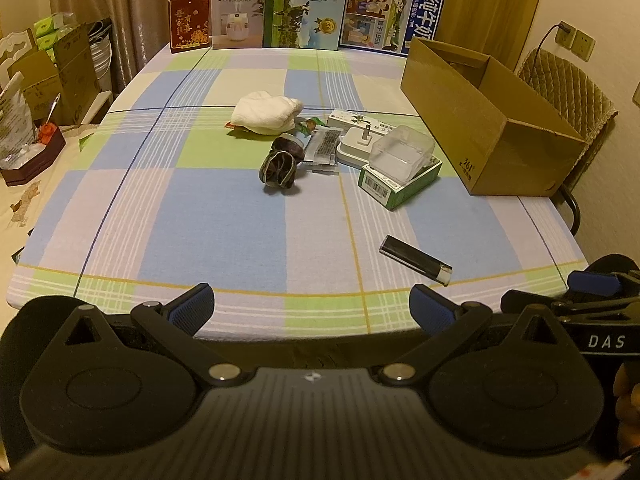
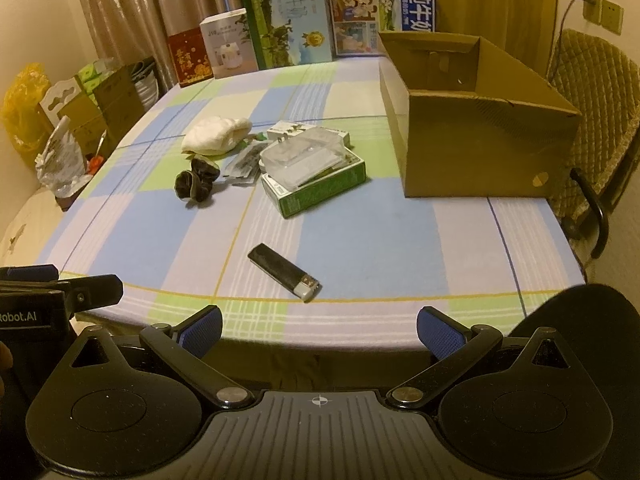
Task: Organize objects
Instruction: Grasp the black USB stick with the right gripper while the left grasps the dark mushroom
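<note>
Two wrist fisheye views from the table's near edge, both facing 12 o'clock.

Each camera sits low behind its own fingers, just short of the checked tablecloth (image 1: 224, 208). Both share the lighter (image 1: 416, 259), nearest; the clutter pile at mid-table; the cardboard box (image 1: 492, 120) at 2 o'clock; and upright cartons along the far edge. The right view stands further right.

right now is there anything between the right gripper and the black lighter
No. In the right wrist view, only bare checked tablecloth lies between the open right gripper and the black lighter; the clutter sits beyond the lighter.
</note>
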A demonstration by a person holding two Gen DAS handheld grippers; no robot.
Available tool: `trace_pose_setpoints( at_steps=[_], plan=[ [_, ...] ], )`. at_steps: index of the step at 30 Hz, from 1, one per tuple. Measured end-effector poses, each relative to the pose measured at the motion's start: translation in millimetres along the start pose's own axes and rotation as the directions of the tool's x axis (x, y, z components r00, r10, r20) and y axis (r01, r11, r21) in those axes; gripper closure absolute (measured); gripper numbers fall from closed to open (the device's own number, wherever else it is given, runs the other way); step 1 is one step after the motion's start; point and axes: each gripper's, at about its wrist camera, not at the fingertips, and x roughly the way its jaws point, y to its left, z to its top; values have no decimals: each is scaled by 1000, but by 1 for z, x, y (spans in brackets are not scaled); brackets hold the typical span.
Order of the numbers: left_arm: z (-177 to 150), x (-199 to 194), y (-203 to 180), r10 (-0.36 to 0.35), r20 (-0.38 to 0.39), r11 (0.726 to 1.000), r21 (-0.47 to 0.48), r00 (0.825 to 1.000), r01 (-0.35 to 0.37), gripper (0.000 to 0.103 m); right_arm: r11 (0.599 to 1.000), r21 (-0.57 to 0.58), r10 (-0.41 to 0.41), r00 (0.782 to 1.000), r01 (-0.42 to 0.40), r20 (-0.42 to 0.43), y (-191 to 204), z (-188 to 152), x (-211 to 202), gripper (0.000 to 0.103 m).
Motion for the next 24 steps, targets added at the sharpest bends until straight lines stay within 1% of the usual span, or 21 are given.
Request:
trace_pose_setpoints(
  at_steps=[4,6,7,8,10,12,14,17,19,23,24],
  plan=[
    [5,5,4,13,5,1000,16,1000,-14,1,998,-56,39,999,-37,21,-1,5,8,2],
    [8,8,8,18,5,1000,23,1000,-18,1,994,-96,45,999,-42,22,0,9,14,3],
    [11,11,10,18,3,1000,24,1000,-18,1,992,-116,51,998,-48,22,1,10,18,6],
    [13,14,12,20,-1,999,25,1000,-20,1,989,-135,58,998,-56,16,2,12,21,14],
    [19,17,17,20,-4,1000,21,1000,-20,1,982,-176,73,997,-72,-2,4,16,29,23],
    [26,22,20,15,-3,1000,24,1000,-15,1,970,-227,85,996,-86,-14,7,18,38,29],
    [33,26,23,14,0,999,29,1000,-14,1,956,-275,93,995,-98,-34,11,19,48,37],
    [41,36,25,19,-1,999,45,1000,-18,1,938,-324,105,991,-125,-81,15,20,67,45],
    [45,43,26,16,-10,999,51,1000,-16,1,928,-349,101,989,-133,-109,16,19,81,47],
    [52,61,29,6,-28,998,65,1000,-4,1,924,-347,110,981,-161,-161,15,19,106,59],
    [53,65,29,2,-31,998,69,1000,0,1,922,-351,110,980,-163,-166,15,20,111,60]
  ],
)
